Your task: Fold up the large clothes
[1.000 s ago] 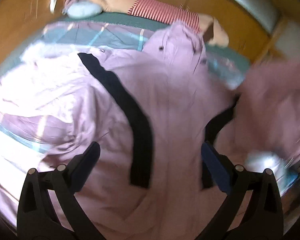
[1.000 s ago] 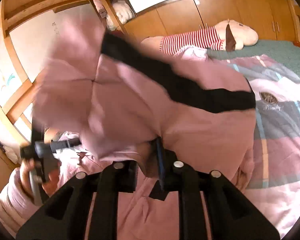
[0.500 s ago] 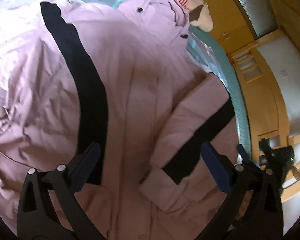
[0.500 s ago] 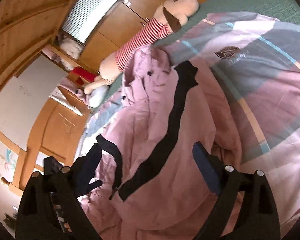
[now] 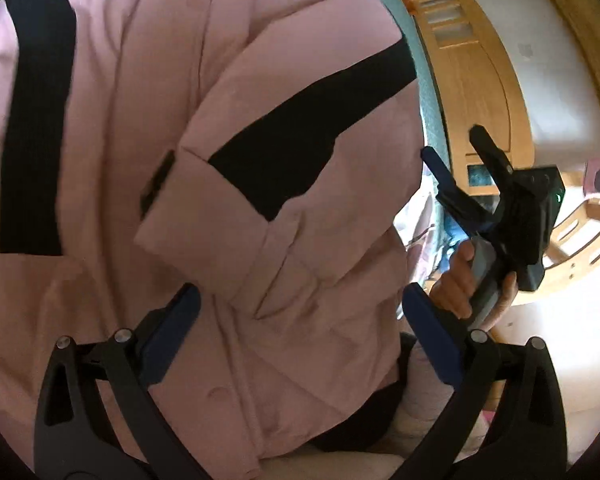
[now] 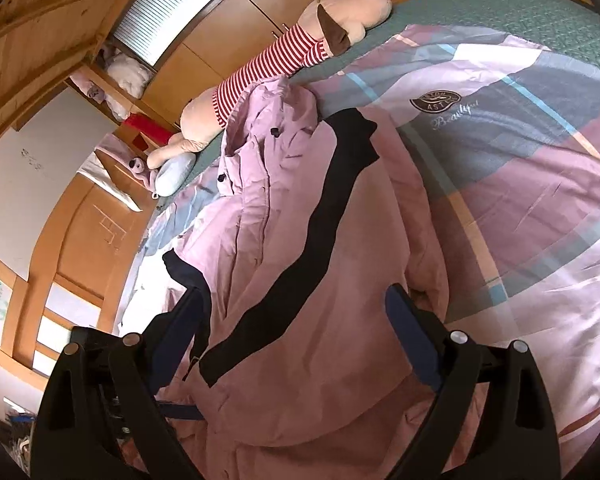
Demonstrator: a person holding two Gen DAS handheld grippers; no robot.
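A pink jacket point(image 5: 148, 92) with black stripes lies spread on the bed point(image 6: 540, 20), its right sleeve point(image 5: 284, 148) folded across the front with the cuff toward the middle. The left tool point(image 5: 300, 332) hovers over the hem, its fingers spread wide and gripping nothing. To its right, beside the bed's edge, the right tool point(image 5: 468, 156) shows in the person's hand point(image 5: 460, 280), also released. In the right wrist view the jacket runs toward a striped plush toy point(image 6: 284, 56) at the far side, on a plaid quilt point(image 6: 540, 160)
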